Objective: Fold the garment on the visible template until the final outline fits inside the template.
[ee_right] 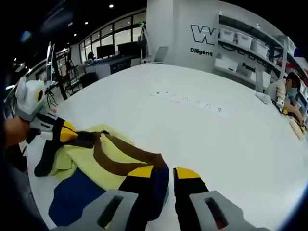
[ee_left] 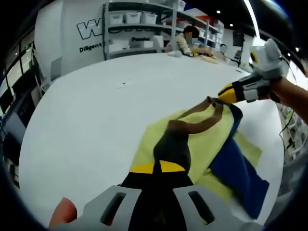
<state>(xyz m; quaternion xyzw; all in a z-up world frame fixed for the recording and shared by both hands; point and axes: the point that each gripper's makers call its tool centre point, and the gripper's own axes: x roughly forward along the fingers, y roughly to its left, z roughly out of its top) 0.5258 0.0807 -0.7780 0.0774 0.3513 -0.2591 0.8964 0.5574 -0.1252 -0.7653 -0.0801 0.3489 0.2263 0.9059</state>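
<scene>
Tongs grip both ends of the garment point(ee_left: 202, 139) on the white worktop point(ee_left: 96, 120): the left tongs point(ee_left: 157, 167) are closed on dark fabric at one edge, while the right tongs point(ee_right: 169, 173), nearly shut, pinch brown-and-blue cloth at the other. Yellow, brown and blue, the garment lies bunched between the two, nearer the worktop's edge than the shelves point(ee_left: 139, 24) behind. No template outline can be made out under the cloth. Judged from here, the fold goes best with both corners lifted together, kept taut and level, then laid flat without dragging the garment off the worktop.
</scene>
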